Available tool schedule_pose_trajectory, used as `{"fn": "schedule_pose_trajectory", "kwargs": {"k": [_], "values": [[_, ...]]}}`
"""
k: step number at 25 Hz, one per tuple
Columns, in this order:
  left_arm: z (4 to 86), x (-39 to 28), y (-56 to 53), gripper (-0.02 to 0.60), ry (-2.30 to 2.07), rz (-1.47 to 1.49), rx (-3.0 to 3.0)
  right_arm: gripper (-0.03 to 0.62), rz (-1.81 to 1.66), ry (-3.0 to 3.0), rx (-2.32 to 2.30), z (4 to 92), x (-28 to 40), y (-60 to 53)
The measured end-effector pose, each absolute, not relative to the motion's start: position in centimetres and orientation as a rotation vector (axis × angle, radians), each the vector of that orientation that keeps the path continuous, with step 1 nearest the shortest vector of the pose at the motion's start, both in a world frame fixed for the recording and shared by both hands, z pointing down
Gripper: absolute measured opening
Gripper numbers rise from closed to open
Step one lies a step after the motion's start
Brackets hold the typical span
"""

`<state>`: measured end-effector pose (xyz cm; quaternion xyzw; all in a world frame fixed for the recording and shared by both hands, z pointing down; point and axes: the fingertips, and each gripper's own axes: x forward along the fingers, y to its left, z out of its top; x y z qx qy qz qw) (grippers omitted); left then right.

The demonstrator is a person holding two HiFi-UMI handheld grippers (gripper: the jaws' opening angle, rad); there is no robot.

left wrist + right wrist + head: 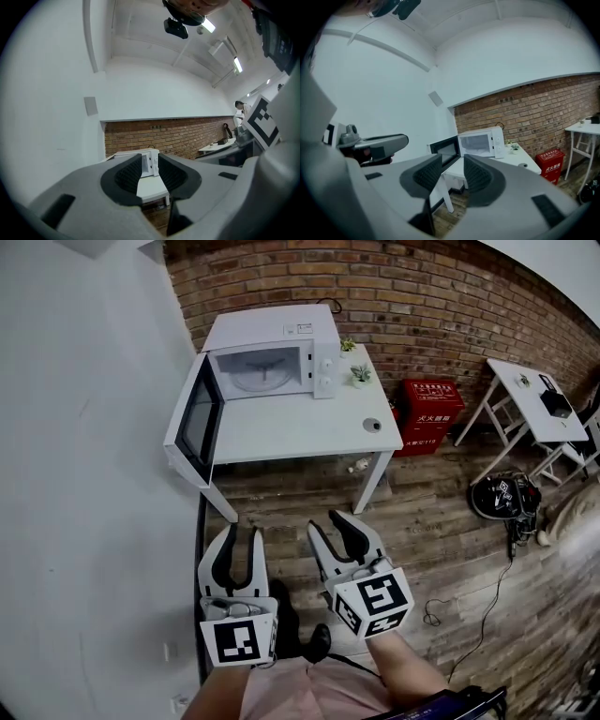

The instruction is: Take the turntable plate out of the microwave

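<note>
A white microwave [272, 357] stands at the back left of a white table [300, 432], its door [192, 423] swung wide open to the left. Inside, the round glass turntable plate [262, 379] lies flat on the oven floor. My left gripper [243, 535] and right gripper [330, 523] hover side by side over the wooden floor, well short of the table, both open with nothing between their jaws. In the left gripper view the left gripper [150, 171] frames the distant microwave [149, 163]. In the right gripper view the right gripper [452, 176] points toward the microwave [480, 143].
Two small potted plants [359, 374] and a small dark round object [373, 425] sit on the table to the microwave's right. A red box [429, 413] stands against the brick wall. Another white table [530, 399] and a dark bag [504, 496] are at right. A white wall runs along the left.
</note>
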<state>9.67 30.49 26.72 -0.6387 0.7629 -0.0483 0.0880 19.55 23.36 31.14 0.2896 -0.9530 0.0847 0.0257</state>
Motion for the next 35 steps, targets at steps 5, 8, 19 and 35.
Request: {"fn": "schedule_pose_trajectory", "kwargs": {"k": [5, 8, 19, 35], "values": [[27.6, 7.9, 27.0, 0.106, 2.303, -0.094, -1.958, 0.15, 0.273, -2.92, 0.907, 32.2, 17.5, 20.0], [28.7, 5.7, 24.0, 0.106, 2.311, -0.093, -1.991, 0.15, 0.285, -2.904, 0.914, 32.9, 15.4, 17.2], [27.1, -2.5, 13.0, 0.101, 2.226, -0.031, -2.063, 0.138, 0.267, -2.884, 1.007, 31.3, 7.0, 6.5], [28.1, -7.4, 4.4, 0.092, 2.173, -0.009, -2.126, 0.129, 0.229, -2.86, 1.092, 30.9, 2.6, -1.7]]}}
